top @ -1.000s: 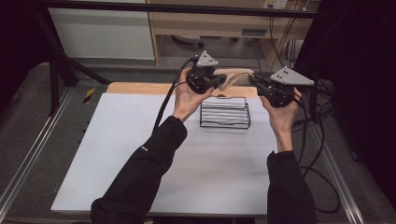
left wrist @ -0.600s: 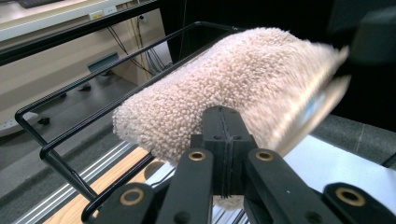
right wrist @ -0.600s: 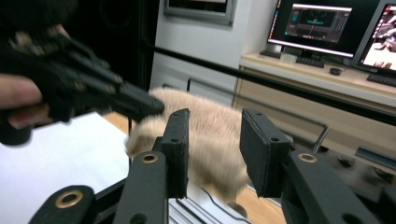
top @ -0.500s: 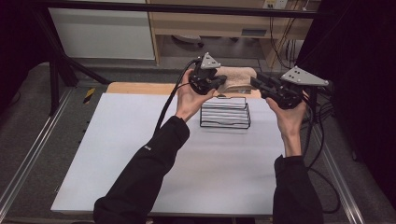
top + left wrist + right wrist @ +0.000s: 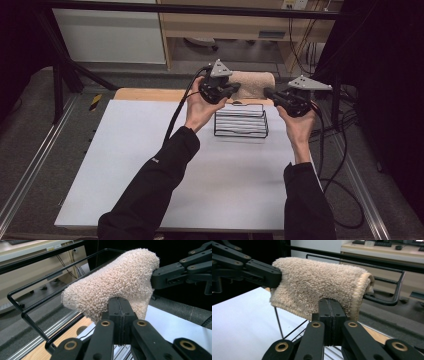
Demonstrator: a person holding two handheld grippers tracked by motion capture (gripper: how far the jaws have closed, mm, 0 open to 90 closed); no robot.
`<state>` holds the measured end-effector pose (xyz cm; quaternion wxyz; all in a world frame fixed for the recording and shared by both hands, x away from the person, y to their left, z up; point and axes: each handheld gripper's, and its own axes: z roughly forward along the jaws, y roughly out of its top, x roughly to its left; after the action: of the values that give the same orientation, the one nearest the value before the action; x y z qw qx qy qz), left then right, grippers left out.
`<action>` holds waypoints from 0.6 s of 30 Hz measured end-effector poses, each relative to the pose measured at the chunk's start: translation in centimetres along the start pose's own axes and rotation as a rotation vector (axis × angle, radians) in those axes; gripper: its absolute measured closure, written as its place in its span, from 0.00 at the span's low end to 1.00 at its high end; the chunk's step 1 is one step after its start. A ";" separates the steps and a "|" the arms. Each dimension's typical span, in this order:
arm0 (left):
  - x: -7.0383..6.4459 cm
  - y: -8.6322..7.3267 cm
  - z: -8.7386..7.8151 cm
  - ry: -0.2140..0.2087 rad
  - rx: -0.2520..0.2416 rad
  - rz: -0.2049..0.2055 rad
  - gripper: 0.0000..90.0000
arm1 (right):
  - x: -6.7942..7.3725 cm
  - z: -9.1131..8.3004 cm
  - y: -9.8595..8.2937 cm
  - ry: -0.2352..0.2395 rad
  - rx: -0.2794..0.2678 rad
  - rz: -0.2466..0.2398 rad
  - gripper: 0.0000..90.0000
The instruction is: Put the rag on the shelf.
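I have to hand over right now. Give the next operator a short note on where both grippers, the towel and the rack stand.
Left gripper: shut on one end of the beige towel.
Right gripper: shut on the other end of it.
Towel: held up between the two grippers, folded, above the far side of the black wire rack; whether it touches a rail I cannot tell.
Rack: upright on the white table, near the far edge.
Done: towel gripped at both ends and brought to the rack.
Left: probably lower it over a rail, release both grippers, pull back.
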<state>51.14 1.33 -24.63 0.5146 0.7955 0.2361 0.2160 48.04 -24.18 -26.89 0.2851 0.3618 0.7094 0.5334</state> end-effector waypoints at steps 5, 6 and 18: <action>0.0 0.0 0.1 0.012 -0.004 -0.002 1.00 | -0.2 0.4 -0.1 -0.010 -0.012 -0.002 1.00; 0.0 -0.1 0.1 0.015 -0.004 -0.001 1.00 | -0.2 0.5 -0.1 -0.010 -0.013 -0.001 1.00; -0.2 -0.4 -0.1 0.005 -0.007 0.001 0.96 | -0.2 0.5 -0.4 -0.007 -0.017 0.002 0.98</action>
<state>50.87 1.39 -24.97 0.5167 0.7932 0.2361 0.2194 48.45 -24.12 -27.41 0.2901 0.3619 0.7037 0.5382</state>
